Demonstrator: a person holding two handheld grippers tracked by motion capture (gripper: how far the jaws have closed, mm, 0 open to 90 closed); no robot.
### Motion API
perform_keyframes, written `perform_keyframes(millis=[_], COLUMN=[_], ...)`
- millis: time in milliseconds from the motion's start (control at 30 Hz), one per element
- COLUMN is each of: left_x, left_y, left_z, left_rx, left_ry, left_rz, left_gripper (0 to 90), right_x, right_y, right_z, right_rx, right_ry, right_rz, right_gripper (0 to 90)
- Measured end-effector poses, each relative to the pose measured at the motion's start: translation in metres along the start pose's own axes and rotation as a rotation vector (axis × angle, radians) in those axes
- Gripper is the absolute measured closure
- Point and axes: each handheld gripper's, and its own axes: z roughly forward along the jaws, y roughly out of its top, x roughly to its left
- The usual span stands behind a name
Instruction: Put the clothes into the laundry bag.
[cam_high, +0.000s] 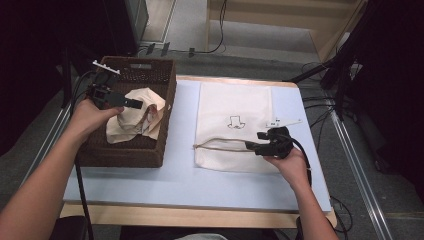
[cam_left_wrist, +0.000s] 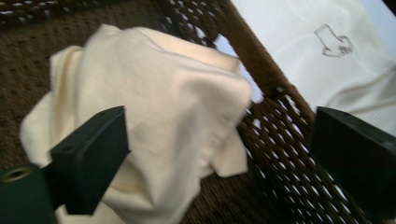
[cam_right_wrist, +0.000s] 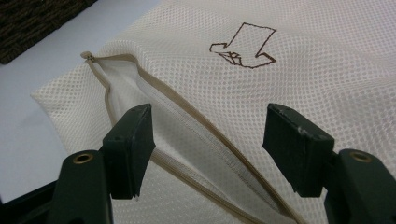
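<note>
A crumpled cream cloth (cam_high: 137, 117) (cam_left_wrist: 154, 93) lies in a dark brown woven basket (cam_high: 170, 100) (cam_left_wrist: 280, 135) at the table's left. My left gripper (cam_high: 135, 103) (cam_left_wrist: 219, 126) hovers over the cloth, jaws wide apart and not pressing on it. A flat white mesh laundry bag (cam_high: 235, 100) (cam_right_wrist: 303, 46) with a small brown printed figure lies right of the basket. Its beige zipper opening (cam_high: 220, 145) (cam_right_wrist: 187, 135) gapes along the near edge. My right gripper (cam_high: 252, 146) (cam_right_wrist: 208, 126) stands open at that opening, one jaw on each side of the upper lip.
The pale blue table top (cam_high: 175, 185) has a wooden edge at the front. A small white tag (cam_high: 285, 121) lies on the bag by the right hand. Black stand legs and cables (cam_high: 325, 80) cross the floor to the right, with more cables behind the basket.
</note>
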Motion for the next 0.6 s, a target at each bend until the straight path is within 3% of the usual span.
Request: perform_keyframes(millis=[133,200,267,367,467,533,600], left_x=[0.003,0.005,0.008,0.012,0.015,0.018,0.021], left_y=[0.012,0.017,0.023,0.027,0.032,0.032,0.029], left_z=[0.012,0.018,0.027,0.034,0.044,0.053,0.06], left_rx=[0.009,0.02,0.035,0.047,0.045,0.037,0.046], left_ry=[0.062,0.059,0.088,0.085,0.115,0.112,0.137], left_rz=[-0.004,-0.016,-0.025,-0.047,-0.054,-0.076,-0.087], left_gripper=[0.0,0.0,0.0,0.0,0.0,0.0,0.0], right_x=[0.0,-0.001,-0.001,-0.002,-0.001,-0.001,-0.001], right_y=[0.0,0.0,0.0,-0.001,-0.001,-0.001,-0.001], right_z=[0.0,-0.001,-0.001,0.0,0.0,0.001,0.001], right_rx=[0.0,0.001,0.003,0.006,0.008,0.012,0.011], right_ry=[-0.001,-0.004,-0.004,-0.003,0.0,-0.002,-0.001], right_rz=[0.0,0.001,0.001,-0.004,-0.005,-0.005,-0.008], right_gripper=[34.5,34.5,34.5,34.5,34.5,34.5,34.5])
